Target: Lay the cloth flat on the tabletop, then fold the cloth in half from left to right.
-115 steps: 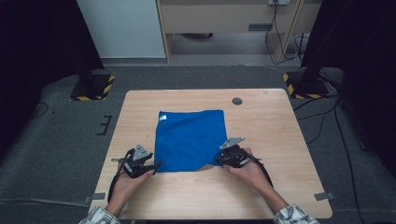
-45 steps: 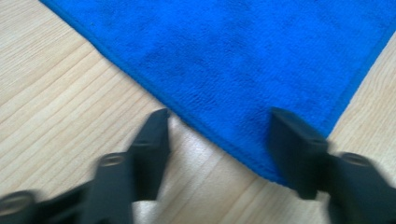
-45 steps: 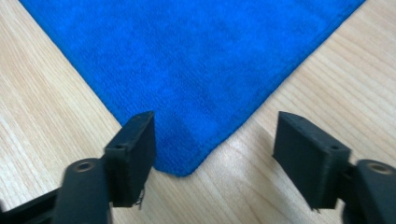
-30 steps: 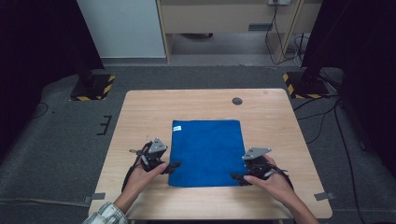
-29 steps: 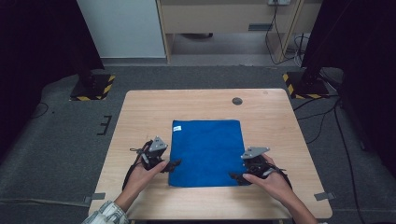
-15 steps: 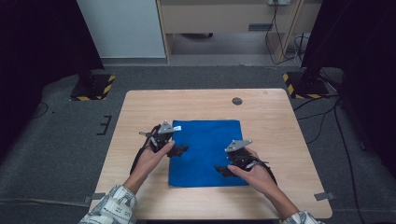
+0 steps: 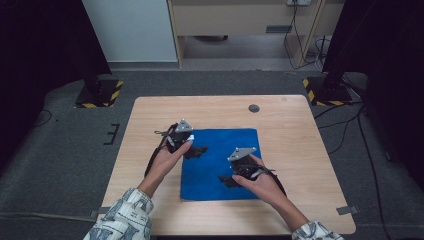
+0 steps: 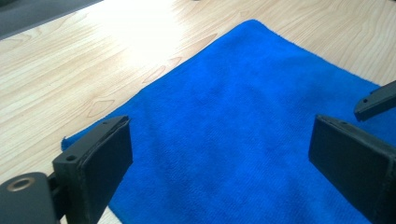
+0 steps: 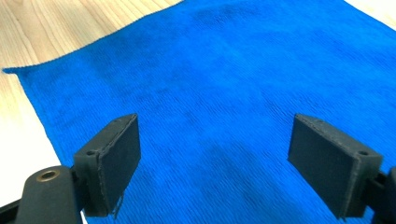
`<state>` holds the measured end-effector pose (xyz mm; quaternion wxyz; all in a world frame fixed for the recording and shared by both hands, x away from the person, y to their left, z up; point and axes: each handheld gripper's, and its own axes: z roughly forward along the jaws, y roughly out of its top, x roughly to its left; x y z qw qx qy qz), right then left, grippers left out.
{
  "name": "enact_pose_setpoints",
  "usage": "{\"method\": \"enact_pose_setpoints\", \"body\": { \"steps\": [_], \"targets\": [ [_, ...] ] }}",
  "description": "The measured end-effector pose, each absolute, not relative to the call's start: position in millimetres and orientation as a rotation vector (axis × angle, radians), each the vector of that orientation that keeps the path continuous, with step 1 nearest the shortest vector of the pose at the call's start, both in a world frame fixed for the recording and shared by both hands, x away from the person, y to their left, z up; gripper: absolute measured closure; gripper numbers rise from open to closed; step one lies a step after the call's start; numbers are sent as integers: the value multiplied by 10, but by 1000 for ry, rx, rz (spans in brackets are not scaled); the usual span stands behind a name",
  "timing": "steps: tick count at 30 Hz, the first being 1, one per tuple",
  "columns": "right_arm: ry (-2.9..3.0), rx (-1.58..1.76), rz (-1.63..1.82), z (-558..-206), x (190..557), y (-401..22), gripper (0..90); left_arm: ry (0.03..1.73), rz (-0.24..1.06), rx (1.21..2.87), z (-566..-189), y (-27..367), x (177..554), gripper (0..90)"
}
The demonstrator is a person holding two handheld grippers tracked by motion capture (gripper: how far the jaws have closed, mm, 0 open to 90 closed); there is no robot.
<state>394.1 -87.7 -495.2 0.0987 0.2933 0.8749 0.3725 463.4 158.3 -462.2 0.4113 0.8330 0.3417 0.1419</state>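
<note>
A blue cloth [image 7: 220, 165] lies flat on the middle of the wooden table [image 7: 300, 150]. The left tongs [image 7: 196, 150] hang over its far left corner, their jaws spread wide after just opening, with nothing between them. The right tongs [image 7: 227, 180] hang over the cloth's near right part, jaws also wide apart after narrowing slightly, gripping nothing.

The high view looks forward and down on the whole pale wooden table [image 7: 295, 125] from afar. Each gripper view rides close, facing along its black jaws; all share the flat blue terry cloth [image 7: 220, 155] [image 8: 243, 140] [image 9: 224, 102] spread between and beyond them.
</note>
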Motion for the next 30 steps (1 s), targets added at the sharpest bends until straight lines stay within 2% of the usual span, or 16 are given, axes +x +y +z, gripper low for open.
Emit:
{"method": "enact_pose_setpoints", "body": {
  "steps": [26,30],
  "targets": [
    [2690,735,1167,-4891,3845,-240,169,924,400,2094,-4516,1755,4855,59],
    [2722,690,1174,-4906,3797,-128,195,942,410,2068,-4522,1810,4889,59]
  ]
}}
